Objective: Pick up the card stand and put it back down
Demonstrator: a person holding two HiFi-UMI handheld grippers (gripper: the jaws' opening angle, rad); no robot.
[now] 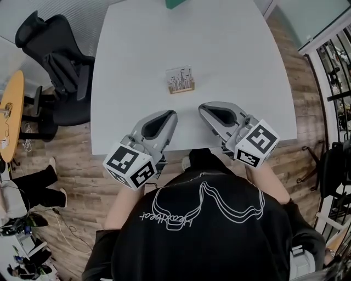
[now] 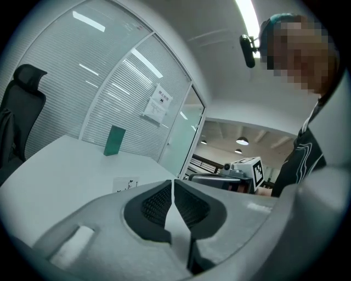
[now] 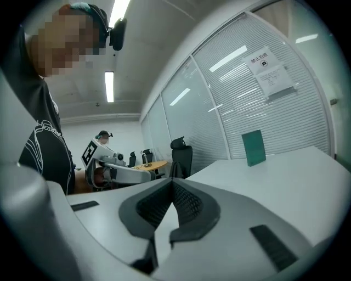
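The card stand, a small wooden base with a white printed card upright in it, stands on the white table, out in front of both grippers. My left gripper hangs over the table's near edge, below and left of the stand, jaws shut with nothing between them. My right gripper is below and right of the stand, also shut and empty. In the left gripper view the closed jaws hide most of the card. The right gripper view shows closed jaws; the stand is not visible.
A green box stands at the table's far edge, also seen as the green box and green box. A black office chair sits left of the table, beside a yellow round table. Glass walls surround the room.
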